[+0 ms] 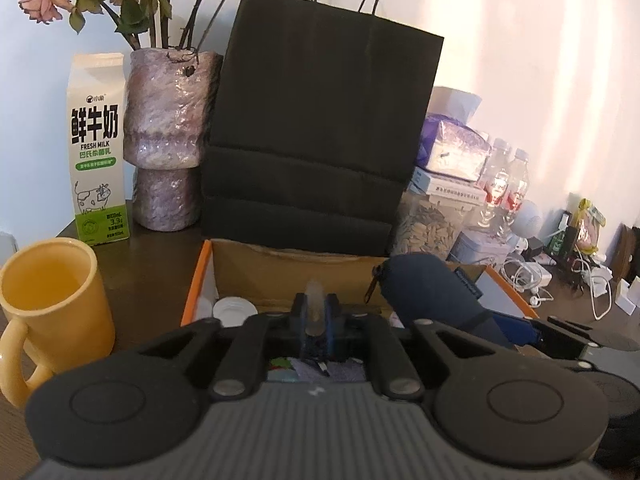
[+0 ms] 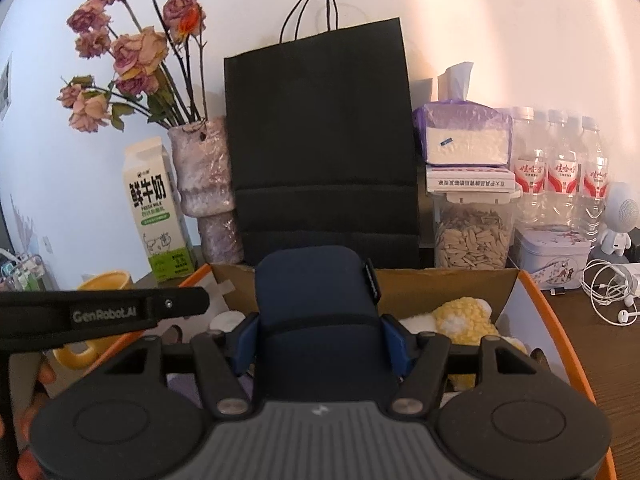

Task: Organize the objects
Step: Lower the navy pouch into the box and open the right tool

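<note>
Two wrist views over a cluttered dark table (image 1: 160,264), both aimed into an open cardboard box (image 2: 452,284) with an orange rim.

Right gripper (image 2: 320,338) clamped across a navy zip pouch (image 2: 316,288) — blue pads pressing both flanks, pouch held upright above the box's middle. Left gripper (image 1: 316,312) pinched nearly closed on a small pale, translucent stick (image 1: 315,300), tip poking up between the pads, hanging over the box's left part near a white round lid (image 1: 234,308).

Best handling, judged from here: lower each item well inside the walls before letting go, pouch into the free space beside the yellow plush toy (image 2: 460,316), stick away from the rim so it cannot roll out; keep both tools apart, since the left one already crosses close to the right one's view.

Behind the box: black paper bag (image 1: 320,120), milk carton (image 1: 98,148), vase of dried roses (image 1: 168,140), yellow mug (image 1: 52,300), jar of seeds (image 2: 472,236), water bottles (image 2: 560,168).

Hard to tell — what the pale stick actually is, and the box floor, hidden by both tools. Fingers (image 2: 44,376) of the person just visible at the lower left edge.
</note>
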A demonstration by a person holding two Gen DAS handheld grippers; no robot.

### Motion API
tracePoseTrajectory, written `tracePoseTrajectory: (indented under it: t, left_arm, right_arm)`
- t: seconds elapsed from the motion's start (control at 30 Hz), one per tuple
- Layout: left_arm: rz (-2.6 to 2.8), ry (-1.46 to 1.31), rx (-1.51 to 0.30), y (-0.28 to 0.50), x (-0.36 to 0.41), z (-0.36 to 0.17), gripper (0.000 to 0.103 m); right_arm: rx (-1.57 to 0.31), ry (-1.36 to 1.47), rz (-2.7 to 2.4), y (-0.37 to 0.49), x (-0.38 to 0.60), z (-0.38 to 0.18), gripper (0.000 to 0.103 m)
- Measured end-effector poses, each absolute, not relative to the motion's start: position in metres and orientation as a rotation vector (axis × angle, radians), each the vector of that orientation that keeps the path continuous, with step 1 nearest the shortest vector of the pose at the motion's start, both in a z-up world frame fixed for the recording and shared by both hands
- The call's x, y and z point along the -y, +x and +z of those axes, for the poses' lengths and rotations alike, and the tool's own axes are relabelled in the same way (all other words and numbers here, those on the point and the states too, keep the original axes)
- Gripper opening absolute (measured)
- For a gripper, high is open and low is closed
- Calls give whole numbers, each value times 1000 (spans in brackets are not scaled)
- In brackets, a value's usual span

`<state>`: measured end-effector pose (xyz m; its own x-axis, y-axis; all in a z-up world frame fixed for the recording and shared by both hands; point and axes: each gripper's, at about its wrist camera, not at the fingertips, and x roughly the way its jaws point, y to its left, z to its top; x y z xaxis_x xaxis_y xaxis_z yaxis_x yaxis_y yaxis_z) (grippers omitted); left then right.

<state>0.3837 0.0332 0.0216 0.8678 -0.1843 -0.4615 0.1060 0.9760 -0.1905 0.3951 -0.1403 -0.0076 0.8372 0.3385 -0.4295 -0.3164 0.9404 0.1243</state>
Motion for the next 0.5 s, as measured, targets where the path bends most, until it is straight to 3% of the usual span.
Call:
tracePoseTrajectory:
  t: [0.03,0.07,0.1,0.13,0.17,0.5]
  left_arm:
    - [-151,-160,-498,383,-33,22,27]
    - [-148,-155,-496,382,-32,22,39]
    - [-138,-153,-489,381,-32,22,68]
    - [-114,-149,-474,379,-33,23,91]
    - [-86,-143,-452,377,-33,24,100]
    - [-5,-168,-437,374,-44,28,103]
  right_arm:
    - [-467,46,340,396,141,-8,69]
    - [-471,44,329,396,141,-8,78]
    - [-471,45,319,396,142,-8,92]
    - [-470,47,315,396,144,-8,97]
    - [-469,50,315,396,145,-8,102]
    - [-466,59,313,395,149,-7,103]
